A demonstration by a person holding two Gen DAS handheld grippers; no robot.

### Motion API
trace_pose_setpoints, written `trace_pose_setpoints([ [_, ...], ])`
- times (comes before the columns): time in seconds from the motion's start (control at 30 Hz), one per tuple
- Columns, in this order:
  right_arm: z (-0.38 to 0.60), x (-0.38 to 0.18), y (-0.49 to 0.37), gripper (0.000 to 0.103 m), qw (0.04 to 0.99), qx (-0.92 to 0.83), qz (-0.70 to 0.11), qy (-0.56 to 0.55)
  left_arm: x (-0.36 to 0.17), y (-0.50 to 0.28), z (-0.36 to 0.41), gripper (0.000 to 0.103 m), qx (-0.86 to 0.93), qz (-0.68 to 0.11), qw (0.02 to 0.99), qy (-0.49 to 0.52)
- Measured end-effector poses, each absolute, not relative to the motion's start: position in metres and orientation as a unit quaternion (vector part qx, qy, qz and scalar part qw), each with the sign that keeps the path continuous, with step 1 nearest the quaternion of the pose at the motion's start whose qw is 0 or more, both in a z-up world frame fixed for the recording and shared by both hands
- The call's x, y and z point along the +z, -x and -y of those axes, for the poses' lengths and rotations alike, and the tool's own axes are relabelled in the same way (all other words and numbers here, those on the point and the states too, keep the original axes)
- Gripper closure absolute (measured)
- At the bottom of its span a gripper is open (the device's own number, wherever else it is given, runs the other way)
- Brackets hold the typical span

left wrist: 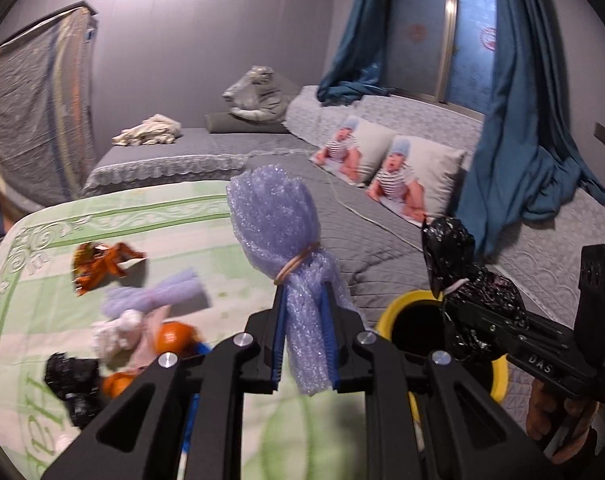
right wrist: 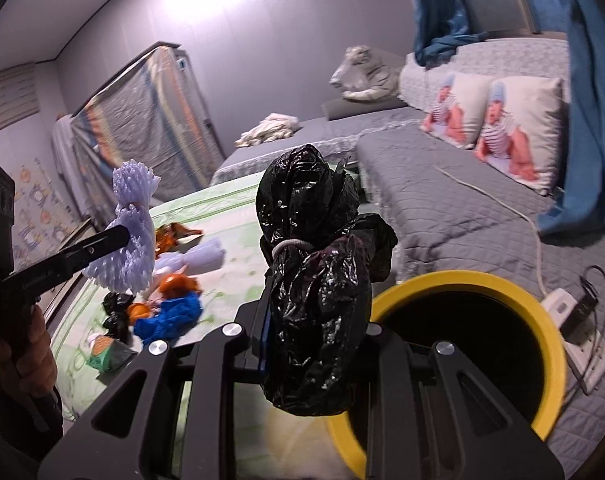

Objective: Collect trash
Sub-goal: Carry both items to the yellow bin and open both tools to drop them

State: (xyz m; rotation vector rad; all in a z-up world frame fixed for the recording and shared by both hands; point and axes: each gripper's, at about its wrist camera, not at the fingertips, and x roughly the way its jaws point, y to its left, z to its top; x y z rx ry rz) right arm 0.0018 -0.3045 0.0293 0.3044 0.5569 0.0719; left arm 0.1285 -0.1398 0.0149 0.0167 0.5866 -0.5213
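**Two bundles held near the yellow bin**

Clamped between left gripper (left wrist: pixel 305 344) fingers: purple foam bundle (left wrist: pixel 280 236), upright, left of yellow bin (right wrist: pixel 542 320). Squeezed in right gripper (right wrist: pixel 314 320): black plastic bundle (right wrist: pixel 318 280), at the bin's left rim. Farther left of the bin, on green mat (left wrist: pixel 114 216): orange wrapper (left wrist: pixel 102 264), more scraps.

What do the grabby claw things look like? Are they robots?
No, a person's bare hand holds each one. Both the left gripper and the right gripper are matte black, with angular arms, round silver bolts and blue pads lining the jaws. One has white lettering.
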Motion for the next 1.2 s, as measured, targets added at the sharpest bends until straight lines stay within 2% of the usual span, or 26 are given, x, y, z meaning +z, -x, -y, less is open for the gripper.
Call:
trace_pose_setpoints([
  [0.63,0.390,-0.010,0.020,0.081,0.938,-0.052,-0.288,-0.187,-0.016,-0.123,0.269,0.087,-0.341,-0.301,0.887,-0.081],
  [1.2,0.418,-0.037,0.026,0.080,0.926,-0.084,-0.315,-0.191,-0.036,-0.133,0.316,0.086,-0.365,-0.308,0.875,-0.085],
])
